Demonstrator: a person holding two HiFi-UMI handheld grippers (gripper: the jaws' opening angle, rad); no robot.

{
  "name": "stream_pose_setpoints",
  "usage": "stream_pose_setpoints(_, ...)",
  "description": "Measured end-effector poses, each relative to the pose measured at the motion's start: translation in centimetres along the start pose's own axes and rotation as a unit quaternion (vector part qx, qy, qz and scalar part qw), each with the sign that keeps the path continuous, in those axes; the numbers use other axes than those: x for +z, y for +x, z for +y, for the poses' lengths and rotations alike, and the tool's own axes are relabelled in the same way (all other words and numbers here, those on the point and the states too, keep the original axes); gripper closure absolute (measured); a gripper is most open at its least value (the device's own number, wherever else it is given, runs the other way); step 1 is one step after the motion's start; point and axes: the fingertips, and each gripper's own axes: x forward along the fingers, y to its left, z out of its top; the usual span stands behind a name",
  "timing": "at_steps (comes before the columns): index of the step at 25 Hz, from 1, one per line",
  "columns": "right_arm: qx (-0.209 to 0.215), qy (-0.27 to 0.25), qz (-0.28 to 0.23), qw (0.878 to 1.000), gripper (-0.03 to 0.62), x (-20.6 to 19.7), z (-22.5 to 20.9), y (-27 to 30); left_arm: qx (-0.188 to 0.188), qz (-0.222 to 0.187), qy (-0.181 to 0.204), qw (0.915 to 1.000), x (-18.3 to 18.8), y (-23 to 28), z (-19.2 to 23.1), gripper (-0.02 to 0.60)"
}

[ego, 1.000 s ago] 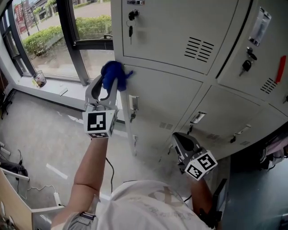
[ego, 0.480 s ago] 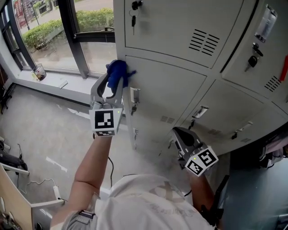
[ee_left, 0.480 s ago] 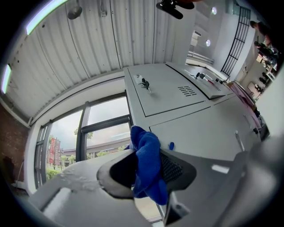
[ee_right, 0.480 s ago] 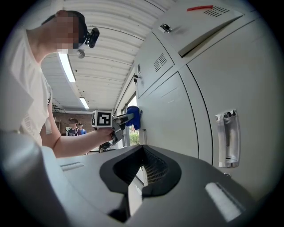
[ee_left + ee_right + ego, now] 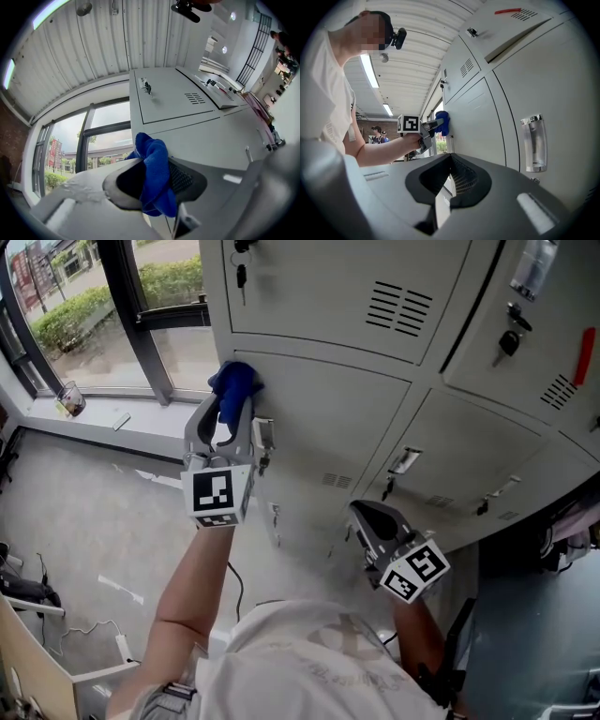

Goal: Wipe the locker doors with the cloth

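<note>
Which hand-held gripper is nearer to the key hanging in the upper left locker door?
Left. The left hand-held gripper, shut on the blue cloth, is at the locker door directly below the key. The right hand-held gripper is much lower and further right, shut on nothing.

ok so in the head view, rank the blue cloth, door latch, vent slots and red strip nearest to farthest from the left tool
1. blue cloth, clamped in the left tool.
2. door latch, just right of it.
3. vent slots, higher up to the right.
4. red strip, far right edge.
</note>
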Motion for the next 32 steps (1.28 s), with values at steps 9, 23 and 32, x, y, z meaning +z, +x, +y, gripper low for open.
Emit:
stream_pose_setpoints(9,-0.005,0.011,-0.003,1.0,0.586,-0.6,-0.5,-0.9,-0.008,-0.007,-0.014,0.9999,0.6,0.5,-2.3,0.443)
stream_pose_setpoints(23,-0.005,0.008,-0.008,1.0,0.586,-0.3,-1.7,-1.6,-0.074,-0.032,-0.03,0.9963,2.5,1.1,-9.0,0.443)
stream_pose_setpoints(32,-0.011,0.011,-0.011,1.0,0.586,-0.2,-2.5,-2.5,-0.104,-0.052,-0.044,0.9922,3.9,1.5,-13.2,0.443)
